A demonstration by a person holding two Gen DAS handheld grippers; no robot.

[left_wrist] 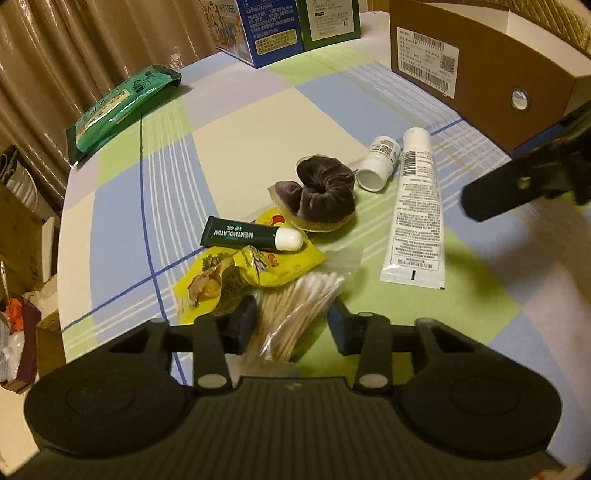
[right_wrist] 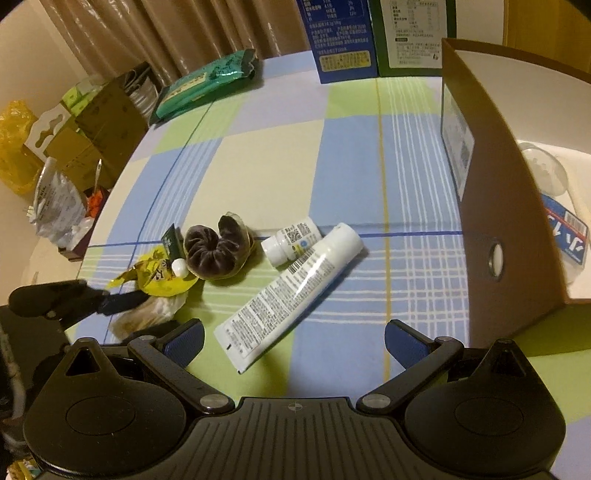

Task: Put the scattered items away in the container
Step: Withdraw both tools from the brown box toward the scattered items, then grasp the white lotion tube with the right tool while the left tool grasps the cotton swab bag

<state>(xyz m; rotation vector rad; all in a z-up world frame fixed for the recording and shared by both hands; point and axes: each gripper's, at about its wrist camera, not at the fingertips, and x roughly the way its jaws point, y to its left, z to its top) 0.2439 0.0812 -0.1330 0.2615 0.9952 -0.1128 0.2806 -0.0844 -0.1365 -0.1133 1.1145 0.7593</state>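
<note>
A clear bag of cotton swabs (left_wrist: 295, 314) lies between the fingers of my left gripper (left_wrist: 291, 326). The jaws stand narrow, and a strip of cloth shows beside the right pad. Just beyond lie a yellow snack packet (left_wrist: 236, 273), a green lip gel tube (left_wrist: 243, 234), a dark scrunchie (left_wrist: 325, 192), a small white bottle (left_wrist: 378, 162) and a long white tube (left_wrist: 417, 210). My right gripper (right_wrist: 295, 339) hangs wide open over the flat end of the white tube (right_wrist: 291, 291), holding nothing. The brown cardboard box (right_wrist: 509, 184) stands open at the right, with a few things inside.
A green foil packet (left_wrist: 122, 107) lies at the table's far left. A blue carton (left_wrist: 266, 29) and a green carton (left_wrist: 332, 18) stand at the back. The table edge (right_wrist: 96, 229) runs down the left, with cardboard boxes and bags (right_wrist: 59, 206) on the floor beyond.
</note>
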